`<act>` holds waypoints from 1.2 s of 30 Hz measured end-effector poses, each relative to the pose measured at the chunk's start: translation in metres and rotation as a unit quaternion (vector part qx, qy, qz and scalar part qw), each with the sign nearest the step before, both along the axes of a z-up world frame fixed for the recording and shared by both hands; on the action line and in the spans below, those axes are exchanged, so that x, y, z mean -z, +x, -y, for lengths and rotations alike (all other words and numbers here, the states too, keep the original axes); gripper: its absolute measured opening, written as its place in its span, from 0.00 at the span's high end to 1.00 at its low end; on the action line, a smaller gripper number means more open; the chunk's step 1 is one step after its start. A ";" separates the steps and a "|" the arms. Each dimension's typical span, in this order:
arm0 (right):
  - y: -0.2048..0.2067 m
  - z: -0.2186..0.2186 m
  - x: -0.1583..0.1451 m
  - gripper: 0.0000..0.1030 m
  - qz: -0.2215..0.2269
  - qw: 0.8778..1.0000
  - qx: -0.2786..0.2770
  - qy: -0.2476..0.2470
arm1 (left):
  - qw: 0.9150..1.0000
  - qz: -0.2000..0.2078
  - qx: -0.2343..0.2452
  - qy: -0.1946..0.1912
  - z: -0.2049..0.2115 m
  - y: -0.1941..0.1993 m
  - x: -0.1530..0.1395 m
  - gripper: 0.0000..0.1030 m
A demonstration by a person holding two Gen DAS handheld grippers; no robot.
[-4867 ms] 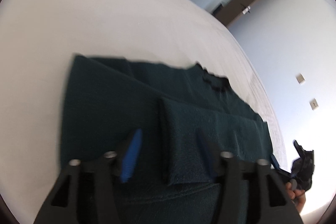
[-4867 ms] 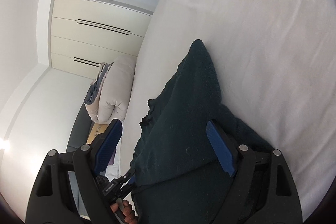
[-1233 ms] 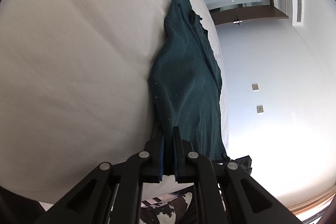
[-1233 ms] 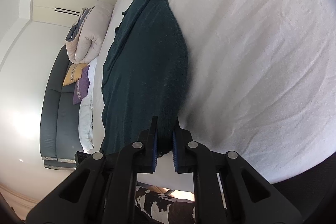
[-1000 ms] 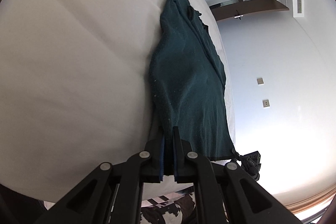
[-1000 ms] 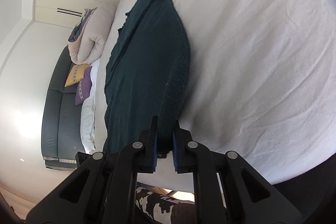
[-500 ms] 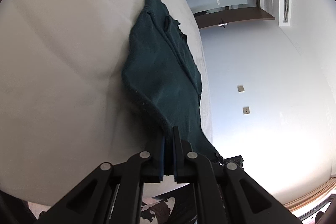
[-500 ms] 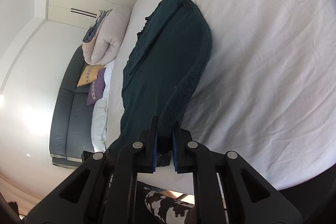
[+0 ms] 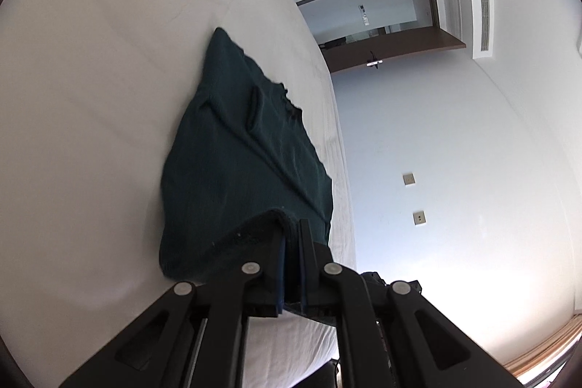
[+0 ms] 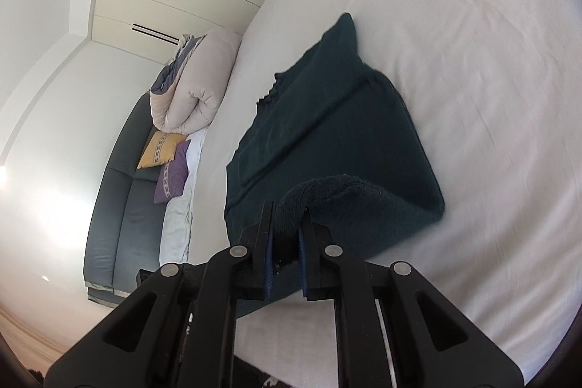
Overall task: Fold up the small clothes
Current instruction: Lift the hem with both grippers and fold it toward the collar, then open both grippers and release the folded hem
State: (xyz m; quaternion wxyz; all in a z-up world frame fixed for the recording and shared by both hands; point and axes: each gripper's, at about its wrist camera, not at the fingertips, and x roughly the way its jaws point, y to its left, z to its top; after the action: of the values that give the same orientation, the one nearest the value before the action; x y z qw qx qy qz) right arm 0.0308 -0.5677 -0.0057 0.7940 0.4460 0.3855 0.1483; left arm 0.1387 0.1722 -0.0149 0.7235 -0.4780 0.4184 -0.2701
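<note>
Dark green knit garment [image 10: 338,133] on white bed [image 10: 473,60], near hem pinched shut in left hand-held gripper [image 9: 291,235] and right hand-held gripper [image 10: 285,228] (both clamped): best carried level, corners matched.

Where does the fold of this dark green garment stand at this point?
Done: the dark green garment lies narrowed on the white bed, a layer already turned in along it. In hand: left gripper and right gripper each pinch its near hem, lifted and curling over. Left: lay that end over the far end, release, smooth.
</note>
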 end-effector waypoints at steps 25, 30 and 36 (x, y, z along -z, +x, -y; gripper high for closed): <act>0.277 0.035 0.021 0.90 -0.028 0.996 0.054 -0.070 | 0.997 -0.011 -0.042 0.067 0.018 0.217 0.017 0.96; 0.313 0.040 0.038 0.90 -0.040 0.995 0.057 -0.076 | 0.993 -0.036 -0.070 0.084 0.015 0.245 0.036 0.94; 0.329 0.039 0.062 0.53 -0.049 0.991 0.081 -0.090 | 0.994 -0.037 -0.094 0.050 0.007 0.250 0.053 0.22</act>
State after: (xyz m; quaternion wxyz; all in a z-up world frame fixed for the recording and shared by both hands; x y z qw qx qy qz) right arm 0.3600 -0.6069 -0.0677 0.8204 0.4090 0.3986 0.0260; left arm 0.3883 0.1648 -0.0683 0.7527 -0.4882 0.4107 -0.1624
